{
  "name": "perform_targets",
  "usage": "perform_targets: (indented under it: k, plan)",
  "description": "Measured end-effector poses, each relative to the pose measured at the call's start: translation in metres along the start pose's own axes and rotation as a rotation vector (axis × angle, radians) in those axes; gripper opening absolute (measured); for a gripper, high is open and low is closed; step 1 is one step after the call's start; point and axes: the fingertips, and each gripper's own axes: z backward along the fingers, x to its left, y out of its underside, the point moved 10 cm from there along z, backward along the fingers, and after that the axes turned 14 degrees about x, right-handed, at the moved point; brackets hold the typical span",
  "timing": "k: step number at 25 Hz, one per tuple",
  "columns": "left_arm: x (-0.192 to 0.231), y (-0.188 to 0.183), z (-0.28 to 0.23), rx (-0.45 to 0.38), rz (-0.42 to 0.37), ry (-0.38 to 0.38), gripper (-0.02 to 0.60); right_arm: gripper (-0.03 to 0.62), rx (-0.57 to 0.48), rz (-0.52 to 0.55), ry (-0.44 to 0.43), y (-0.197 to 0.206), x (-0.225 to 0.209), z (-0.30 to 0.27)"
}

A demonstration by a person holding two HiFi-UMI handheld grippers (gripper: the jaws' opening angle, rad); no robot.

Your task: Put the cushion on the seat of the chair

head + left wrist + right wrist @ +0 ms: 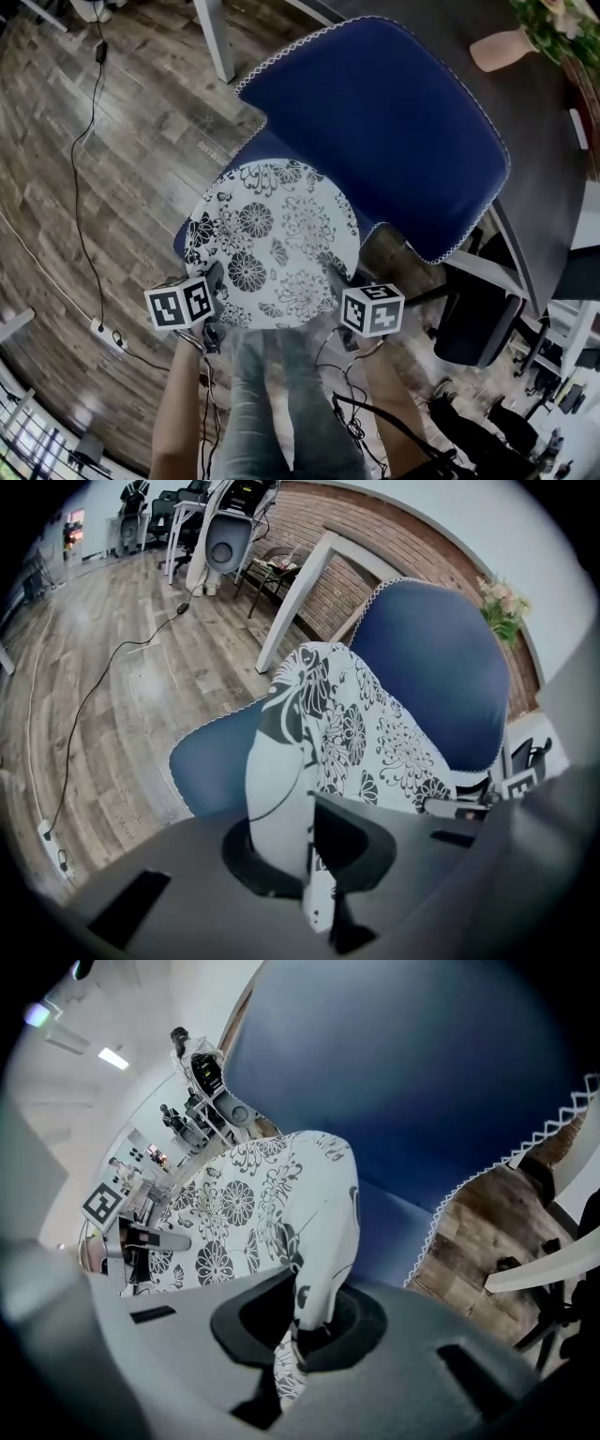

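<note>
Cushion (277,244) lies spread over the chair's blue seat (255,148). My left gripper (309,855) and right gripper (300,1330) each pinch its near edge, one per side, which I judge keeps it level. I can't tell whether it rests on the seat.

A wood-plank floor (141,141) carries everything. On it stand a blue chair (394,122) and a white table leg (216,37). A thin black cable (75,155) trails across the boards to a white power strip (103,330). Over the chair's seat (211,761) a floral cushion (272,244) sits tilted, its near edge raised. A dark tabletop (525,141) at the right holds a vase (502,49).
</note>
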Motion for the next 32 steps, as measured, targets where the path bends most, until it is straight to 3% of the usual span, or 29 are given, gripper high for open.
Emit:
perform_targets:
  k: [19,27,29,32]
  plan:
    - [0.018,-0.007,-0.040,0.016,-0.090,-0.136,0.009,0.014,-0.006,-0.068,0.084,0.005,-0.024,-0.044]
    - [0.023,-0.001,-0.038,-0.013,-0.092,-0.107,0.014,0.049,-0.012,-0.050,0.142,0.010,-0.024,-0.046]
    - [0.025,-0.001,-0.038,-0.023,-0.079,-0.099,0.087,0.065,-0.014,-0.052,0.147,0.010,-0.026,-0.047]
    - [0.027,-0.001,-0.036,-0.040,-0.064,-0.100,0.121,0.099,-0.024,-0.058,0.159,0.011,-0.029,-0.046]
